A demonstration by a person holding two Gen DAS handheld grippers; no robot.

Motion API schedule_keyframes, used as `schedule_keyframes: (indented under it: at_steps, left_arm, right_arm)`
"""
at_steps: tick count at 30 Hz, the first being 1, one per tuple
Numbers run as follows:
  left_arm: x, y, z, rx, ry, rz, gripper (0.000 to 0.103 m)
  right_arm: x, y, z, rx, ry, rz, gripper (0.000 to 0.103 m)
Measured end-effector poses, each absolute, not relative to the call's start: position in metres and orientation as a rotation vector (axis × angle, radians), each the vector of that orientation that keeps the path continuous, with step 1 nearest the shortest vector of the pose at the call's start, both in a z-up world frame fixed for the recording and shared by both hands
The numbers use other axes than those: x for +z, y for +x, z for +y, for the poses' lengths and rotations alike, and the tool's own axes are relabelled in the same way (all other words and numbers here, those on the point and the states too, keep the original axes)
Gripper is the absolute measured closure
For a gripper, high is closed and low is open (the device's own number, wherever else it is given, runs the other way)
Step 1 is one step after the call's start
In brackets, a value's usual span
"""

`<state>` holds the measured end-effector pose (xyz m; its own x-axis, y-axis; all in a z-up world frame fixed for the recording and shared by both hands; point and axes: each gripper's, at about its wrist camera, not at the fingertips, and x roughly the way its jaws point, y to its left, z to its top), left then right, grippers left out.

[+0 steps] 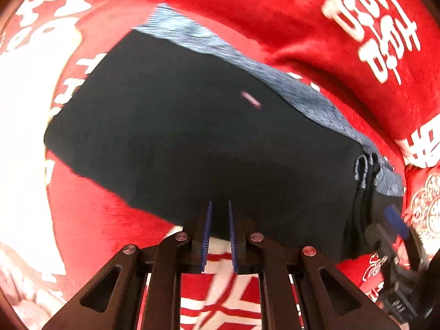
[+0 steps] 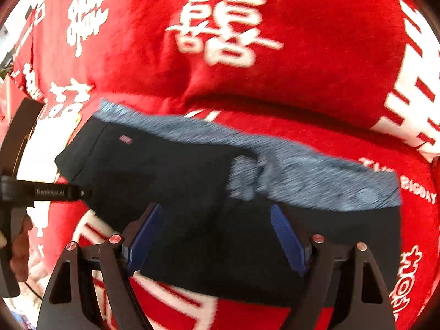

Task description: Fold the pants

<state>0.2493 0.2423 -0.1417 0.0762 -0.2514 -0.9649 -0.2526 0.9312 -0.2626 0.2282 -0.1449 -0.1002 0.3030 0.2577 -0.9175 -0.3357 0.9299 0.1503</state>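
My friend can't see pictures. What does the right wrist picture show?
Dark folded pants with a grey-blue waistband lie on a red blanket printed with big white characters. The right gripper is above them, its blue pads wide open and holding nothing. The left gripper's black body pokes in at the left edge.

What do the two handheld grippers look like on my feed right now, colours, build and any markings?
Both the left gripper and the right gripper have black linkage arms with round silver pivot pins and ribbed blue finger pads. The left gripper's black body carries small white lettering, too blurred to read.
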Motion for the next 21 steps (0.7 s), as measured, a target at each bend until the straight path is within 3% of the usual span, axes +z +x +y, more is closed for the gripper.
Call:
schedule_keyframes:
  at_steps: [1, 2, 3, 5, 13, 21]
  left_arm:
    - [-0.142, 0.247, 0.244, -0.005, -0.426, 1.501, 0.064]
    - [-0.141, 0.243, 0.248, -0.008, -0.441, 1.486, 0.015]
    - [-0.137, 0.239, 0.257, 0.016, -0.443, 1.454, 0.001]
    - [-0.126, 0.233, 0.271, 0.065, -0.438, 1.36, 0.001]
    - [-0.119, 0.263, 0.338, -0.042, -0.439, 1.295, 0.001]
    - [-0.172, 0.311, 0.374, -0.379, -0.508, 1.435, 0.001]
  right_arm:
    - [-0.102, 0.225, -0.141, 0.409, -0.07, 1.207, 0.019]
    - [-0.1, 0.218, -0.135, 0.432, -0.072, 1.212, 0.019]
    - [-0.1, 0.215, -0.126, 0.451, -0.079, 1.217, 0.019]
    - [-0.099, 0.208, -0.105, 0.492, -0.106, 1.215, 0.019]
    - [-0.095, 0.208, -0.061, 0.555, -0.113, 1.213, 0.019]
    - [-0.105, 0.206, -0.054, 0.565, -0.12, 1.22, 0.019]
